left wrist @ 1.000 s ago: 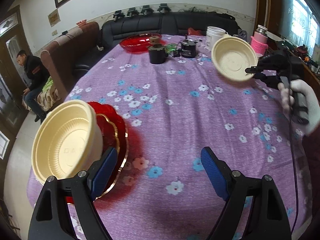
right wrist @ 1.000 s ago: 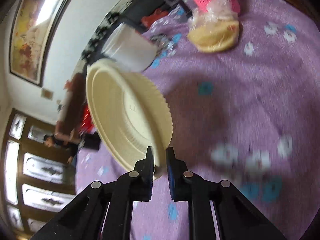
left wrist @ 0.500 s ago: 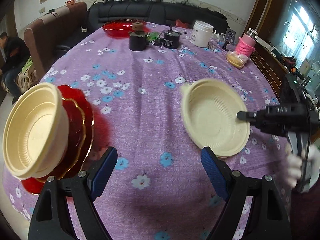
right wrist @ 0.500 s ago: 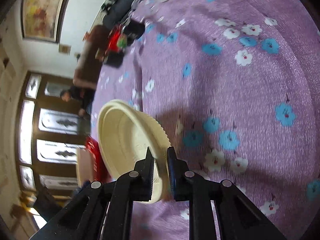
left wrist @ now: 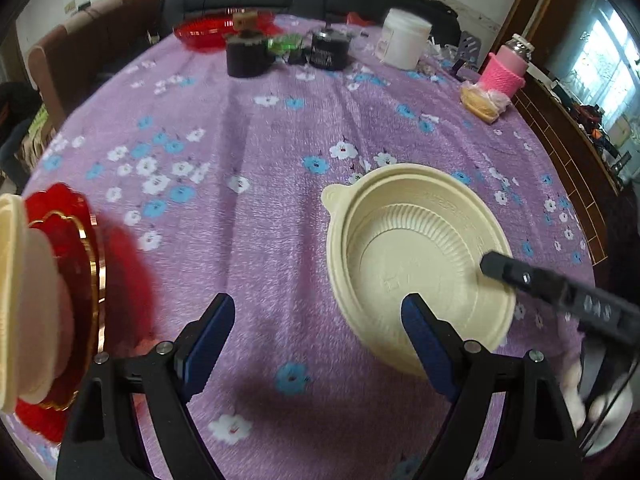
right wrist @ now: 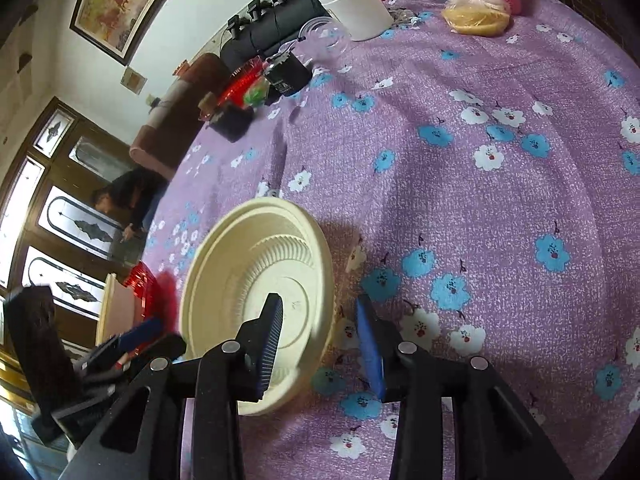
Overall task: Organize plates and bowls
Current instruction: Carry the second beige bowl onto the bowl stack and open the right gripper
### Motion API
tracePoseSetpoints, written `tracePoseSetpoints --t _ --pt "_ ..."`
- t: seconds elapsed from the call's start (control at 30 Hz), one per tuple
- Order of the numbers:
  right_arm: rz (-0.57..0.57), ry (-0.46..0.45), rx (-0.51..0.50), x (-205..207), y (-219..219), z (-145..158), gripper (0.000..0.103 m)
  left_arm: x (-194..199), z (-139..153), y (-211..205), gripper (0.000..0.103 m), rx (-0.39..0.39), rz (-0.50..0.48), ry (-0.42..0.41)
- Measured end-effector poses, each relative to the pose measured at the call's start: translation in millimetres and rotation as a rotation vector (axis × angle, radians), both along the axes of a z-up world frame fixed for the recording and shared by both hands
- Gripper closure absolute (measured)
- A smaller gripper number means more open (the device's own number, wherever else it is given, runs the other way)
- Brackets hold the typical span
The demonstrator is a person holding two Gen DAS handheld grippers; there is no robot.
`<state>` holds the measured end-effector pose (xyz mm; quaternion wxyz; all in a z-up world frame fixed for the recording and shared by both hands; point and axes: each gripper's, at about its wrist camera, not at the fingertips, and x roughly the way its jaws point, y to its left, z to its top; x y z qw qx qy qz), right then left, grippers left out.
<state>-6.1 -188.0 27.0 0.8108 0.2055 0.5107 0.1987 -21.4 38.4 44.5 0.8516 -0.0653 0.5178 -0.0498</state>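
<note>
A cream plastic bowl (left wrist: 416, 256) rests upright on the purple flowered tablecloth (left wrist: 248, 152), right of centre in the left wrist view. My right gripper (right wrist: 320, 328) is open with its jaws straddling the near rim of that bowl (right wrist: 256, 280), no longer clamped. My left gripper (left wrist: 316, 344) is open and empty, hovering over the cloth left of the bowl. At the far left, another cream bowl (left wrist: 20, 312) sits on stacked red plates with gold rims (left wrist: 80, 264).
At the table's far side stand a red glass dish (left wrist: 212, 30), a dark cup (left wrist: 246, 58), a black pot (left wrist: 330, 50), a white jar (left wrist: 404, 42), a pink-sleeved bottle (left wrist: 506, 70) and bagged food (left wrist: 482, 102). A sofa runs behind the table.
My right gripper carried the cream bowl down from the air, set it on the cloth and opened its jaws. The left gripper shifted right, so the red plate stack slid toward the left edge.
</note>
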Motion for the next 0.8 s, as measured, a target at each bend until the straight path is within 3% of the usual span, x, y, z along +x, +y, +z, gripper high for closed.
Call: tracePoseSetpoints --t 0.13,0.23,0.37,0.4,0.6,0.8 --pt "-0.005 -0.016 -0.023 -1.5 2.2 -3.2 0.063 10.6 -5.6 -6.7 0.023 -0.001 -0.004 -0.001" --pt "-0.011 -0.029 -0.028 -3.7 3.7 -4.4 0.063 18.4 -10.9 -14.3 0.041 0.007 -0.022 0.003" --pt "-0.015 -0.027 -0.020 -5.8 7.0 -5.8 0.063 23.7 -22.8 -18.8 0.079 -0.013 -0.045 0.049" --pt "-0.013 -0.025 -0.019 -7.0 8.3 -6.1 0.064 22.8 -25.2 -19.6 0.084 -0.025 -0.056 0.059" --pt "0.014 -0.081 -0.078 -21.9 23.2 6.9 0.084 2.4 -8.2 -10.9 0.084 -0.060 -0.057 0.002" --pt "0.047 -0.182 -0.082 -38.0 51.0 44.2 0.084 -29.2 28.6 19.7 0.084 -0.122 -0.005 -0.096"
